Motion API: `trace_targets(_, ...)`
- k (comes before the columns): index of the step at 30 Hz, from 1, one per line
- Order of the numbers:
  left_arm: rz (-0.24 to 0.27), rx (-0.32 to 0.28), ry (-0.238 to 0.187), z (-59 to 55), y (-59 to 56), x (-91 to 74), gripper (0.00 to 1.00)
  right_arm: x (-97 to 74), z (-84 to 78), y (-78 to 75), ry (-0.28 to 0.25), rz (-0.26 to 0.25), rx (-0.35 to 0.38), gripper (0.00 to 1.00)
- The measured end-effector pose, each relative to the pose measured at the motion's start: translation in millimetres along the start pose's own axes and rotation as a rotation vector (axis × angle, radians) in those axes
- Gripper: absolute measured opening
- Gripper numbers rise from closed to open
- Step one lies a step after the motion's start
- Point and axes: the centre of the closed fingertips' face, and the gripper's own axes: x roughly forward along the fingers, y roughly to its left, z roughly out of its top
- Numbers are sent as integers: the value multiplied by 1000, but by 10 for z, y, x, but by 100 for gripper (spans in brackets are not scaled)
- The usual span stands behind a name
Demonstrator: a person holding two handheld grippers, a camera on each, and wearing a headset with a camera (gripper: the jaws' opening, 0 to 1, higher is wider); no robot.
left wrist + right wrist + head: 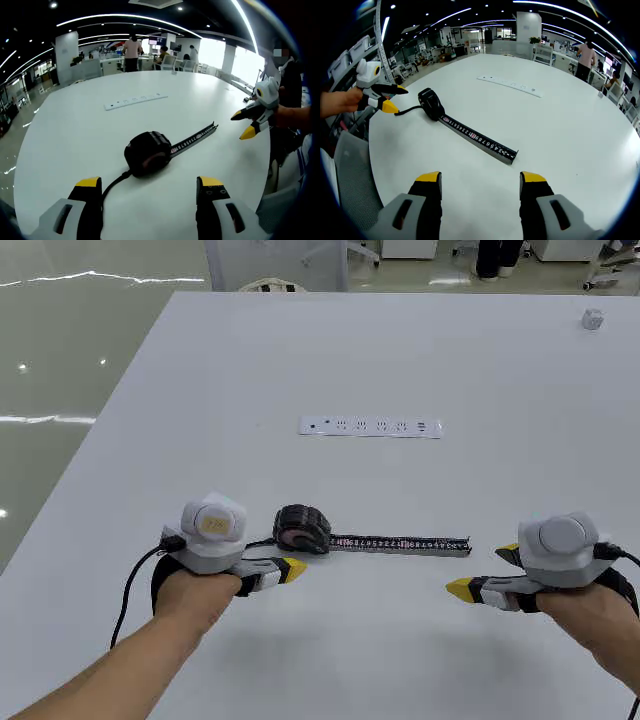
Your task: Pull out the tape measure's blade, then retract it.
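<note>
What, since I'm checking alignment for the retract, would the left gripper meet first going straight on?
Probably the tape measure's black strap, lying between the open jaws of the left gripper, then the case just beyond; depth is hard to judge.

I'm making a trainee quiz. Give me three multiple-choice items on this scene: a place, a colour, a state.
1. The power strip lies: A) on the floor B) beyond the tape measure C) at the near edge
2. The tips of the left claw and right claw are: A) red B) green C) yellow
3. The blade is: A) pulled out, flat on the table B) fully retracted C) gripped by a claw

1 B: it sits farther away. 2 C: yellow shows on both. 3 A: it lies stretched out, claws open and clear.
</note>
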Motion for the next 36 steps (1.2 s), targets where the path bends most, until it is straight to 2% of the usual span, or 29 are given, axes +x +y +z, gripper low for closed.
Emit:
trace_targets(18, 87, -85, -31, -160, -89, -306, 78, -233, -35, 211, -59, -92, 95, 73)
trace_targets(30, 134, -138, -47, -240, -227, -525, 81, -408, -78, 419, -66, -101, 135, 76)
trace_targets(36, 161, -166, -43, -279, -247, -612, 85, -467, -91, 493, -66, -103, 148, 79)
